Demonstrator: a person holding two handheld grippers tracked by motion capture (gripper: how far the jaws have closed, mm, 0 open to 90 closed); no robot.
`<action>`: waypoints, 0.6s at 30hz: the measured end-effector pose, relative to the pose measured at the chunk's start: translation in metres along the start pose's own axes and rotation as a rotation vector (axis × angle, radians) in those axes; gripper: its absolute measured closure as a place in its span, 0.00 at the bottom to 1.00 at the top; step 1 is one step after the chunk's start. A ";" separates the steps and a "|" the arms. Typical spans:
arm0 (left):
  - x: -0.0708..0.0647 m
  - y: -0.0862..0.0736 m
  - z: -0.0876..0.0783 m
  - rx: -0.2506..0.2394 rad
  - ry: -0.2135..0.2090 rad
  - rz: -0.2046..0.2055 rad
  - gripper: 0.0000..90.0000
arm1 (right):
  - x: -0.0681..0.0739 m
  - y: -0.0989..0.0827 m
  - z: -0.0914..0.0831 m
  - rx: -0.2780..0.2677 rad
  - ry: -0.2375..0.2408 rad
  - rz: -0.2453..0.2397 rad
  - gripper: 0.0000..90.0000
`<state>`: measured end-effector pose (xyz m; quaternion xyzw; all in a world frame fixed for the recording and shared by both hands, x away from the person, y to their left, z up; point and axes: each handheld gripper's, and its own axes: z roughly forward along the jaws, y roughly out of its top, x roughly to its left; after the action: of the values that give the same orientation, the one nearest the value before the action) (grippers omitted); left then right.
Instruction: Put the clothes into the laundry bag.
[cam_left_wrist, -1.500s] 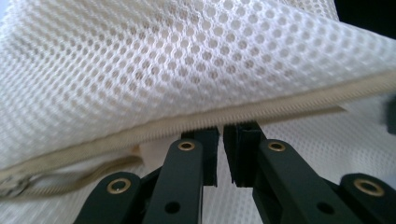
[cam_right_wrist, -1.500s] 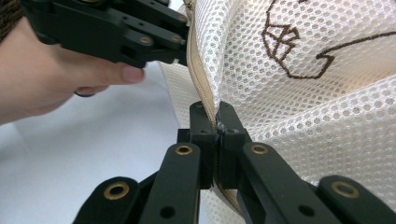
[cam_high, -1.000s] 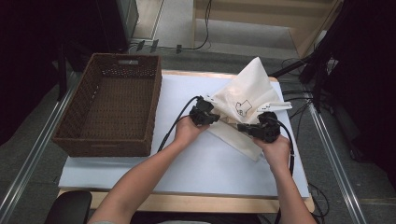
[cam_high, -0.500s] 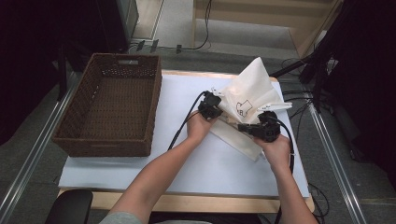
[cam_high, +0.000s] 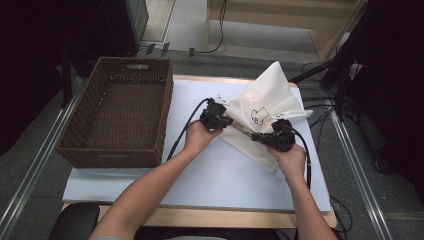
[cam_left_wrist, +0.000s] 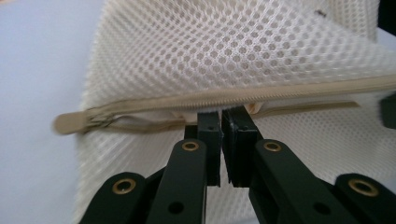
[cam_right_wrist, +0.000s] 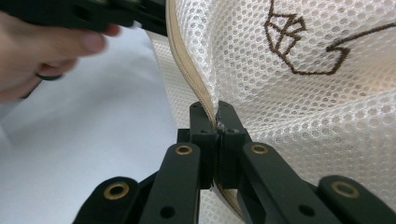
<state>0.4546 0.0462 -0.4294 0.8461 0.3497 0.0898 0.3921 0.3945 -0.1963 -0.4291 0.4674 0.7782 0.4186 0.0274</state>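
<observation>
I have both forearms reaching forward over the white table (cam_high: 125, 175). The left gripper (cam_left_wrist: 220, 122) is clamped on the lower zipper edge of the mesh bag (cam_high: 265, 107); its jaws have just eased slightly, with fabric between them. The right gripper (cam_right_wrist: 217, 122) is pinched tight on the beige zipper tape (cam_right_wrist: 187, 65). The bag sits at the table's far right, lifted into a peak between the grippers. It is cream honeycomb mesh with a brown stitched outline. The woven brown basket (cam_high: 162, 115) stands at left. I cannot see the bag's contents.
</observation>
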 end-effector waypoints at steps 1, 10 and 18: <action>0.002 0.000 -0.009 -0.014 0.005 -0.012 0.95 | 0.000 0.000 0.001 0.001 -0.002 -0.002 0.99; 0.024 -0.002 -0.039 -0.074 0.067 -0.137 0.63 | 0.000 0.000 0.007 0.018 -0.009 -0.002 0.99; 0.041 -0.017 -0.016 0.052 0.163 -0.177 0.54 | -0.002 0.000 0.013 0.026 -0.007 0.008 0.99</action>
<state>0.4692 0.0902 -0.4360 0.8117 0.4559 0.1142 0.3467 0.4009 -0.1898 -0.4379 0.4725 0.7815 0.4067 0.0224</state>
